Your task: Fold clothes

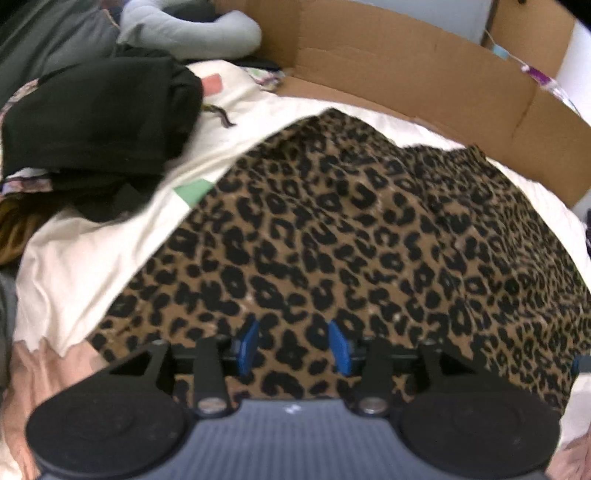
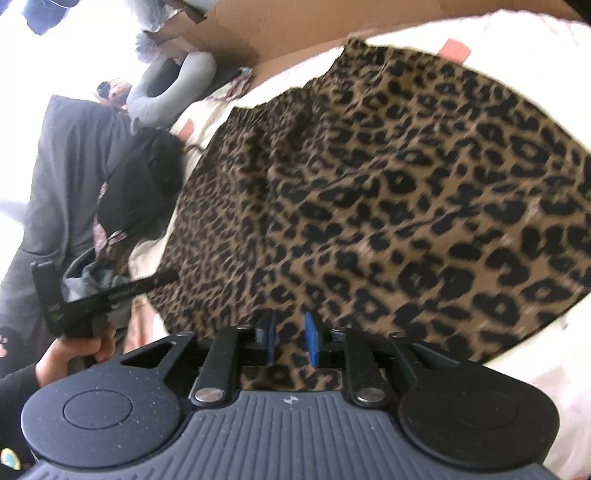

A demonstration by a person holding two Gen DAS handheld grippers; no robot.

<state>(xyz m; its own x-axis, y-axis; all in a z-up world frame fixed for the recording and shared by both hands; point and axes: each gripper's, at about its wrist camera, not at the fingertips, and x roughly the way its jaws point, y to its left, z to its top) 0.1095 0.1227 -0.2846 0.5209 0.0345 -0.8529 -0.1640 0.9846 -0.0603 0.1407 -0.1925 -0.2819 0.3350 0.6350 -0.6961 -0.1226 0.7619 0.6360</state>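
Observation:
A leopard-print garment point(image 1: 351, 236) lies spread flat on a cream sheet point(image 1: 85, 266). In the right wrist view the same garment point(image 2: 388, 192) fills most of the picture. My left gripper point(image 1: 293, 345) hovers over its near edge, blue pads apart, with only the cloth below showing between them. My right gripper point(image 2: 291, 338) also hangs over the near edge. Its pads stand a narrow gap apart and pinch nothing. A person's hand point(image 2: 74, 350) holds the other gripper at the left of the right wrist view.
A heap of black clothing point(image 1: 99, 118) sits on the sheet to the left of the garment. A flattened cardboard box point(image 1: 424, 70) runs along the far side. A grey curved pillow point(image 1: 192, 33) lies behind the heap, and a dark grey cloth point(image 2: 55, 177) drapes at the left.

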